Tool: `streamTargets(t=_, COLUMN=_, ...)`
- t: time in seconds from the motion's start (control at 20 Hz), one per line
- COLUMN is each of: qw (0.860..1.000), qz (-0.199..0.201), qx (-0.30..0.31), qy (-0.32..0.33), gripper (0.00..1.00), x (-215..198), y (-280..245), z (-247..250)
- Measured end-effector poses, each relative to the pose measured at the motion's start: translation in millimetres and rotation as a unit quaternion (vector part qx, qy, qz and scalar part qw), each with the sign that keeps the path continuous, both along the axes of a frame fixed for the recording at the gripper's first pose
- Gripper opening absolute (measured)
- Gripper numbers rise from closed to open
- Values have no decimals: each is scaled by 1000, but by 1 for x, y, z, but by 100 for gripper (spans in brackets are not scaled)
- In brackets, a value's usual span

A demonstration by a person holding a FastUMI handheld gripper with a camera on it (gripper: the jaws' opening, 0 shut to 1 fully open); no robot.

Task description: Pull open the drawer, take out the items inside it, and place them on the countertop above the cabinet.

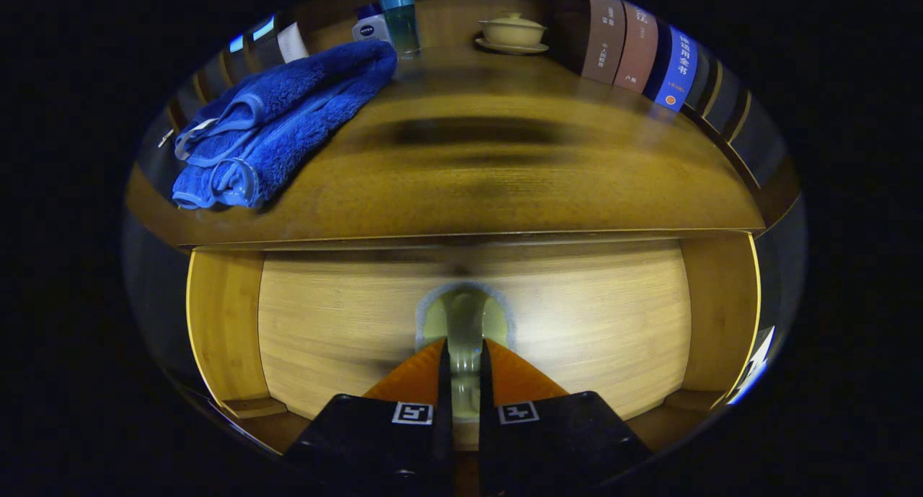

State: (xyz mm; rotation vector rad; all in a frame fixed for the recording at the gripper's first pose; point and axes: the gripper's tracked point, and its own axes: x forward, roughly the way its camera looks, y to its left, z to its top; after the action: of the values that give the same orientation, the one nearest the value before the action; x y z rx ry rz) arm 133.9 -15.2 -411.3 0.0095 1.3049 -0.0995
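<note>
The drawer front [346, 324] is a pale bamboo panel set under the countertop [505, 187], between the cabinet's side posts. A clear, rounded handle [465, 313] sticks out from its middle. My gripper [462, 353] is shut on that handle: the two orange fingers [411, 374] press on it from either side, with only a narrow gap between them. The drawer's inside and whatever lies in it are hidden behind the front panel.
On the countertop a folded blue towel [274, 129] lies at the left. Two bottles [389, 24] stand at the back, a lidded cream cup on a saucer [512, 34] beside them, and a row of books [634, 50] at the right.
</note>
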Motion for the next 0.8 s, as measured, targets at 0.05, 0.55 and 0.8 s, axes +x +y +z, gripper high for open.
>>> streamTargets(t=0.05, qw=1000, qz=1, qx=0, qy=-4, gripper=18, x=1, y=0, z=-1)
streamTargets(t=0.55, qw=995, qz=0, qx=36, qy=-92, gripper=18, x=-27, y=8, z=72)
streamTargets(t=0.8, qw=977, qz=8, qx=36, qy=-212, gripper=18, x=-9, y=12, z=153)
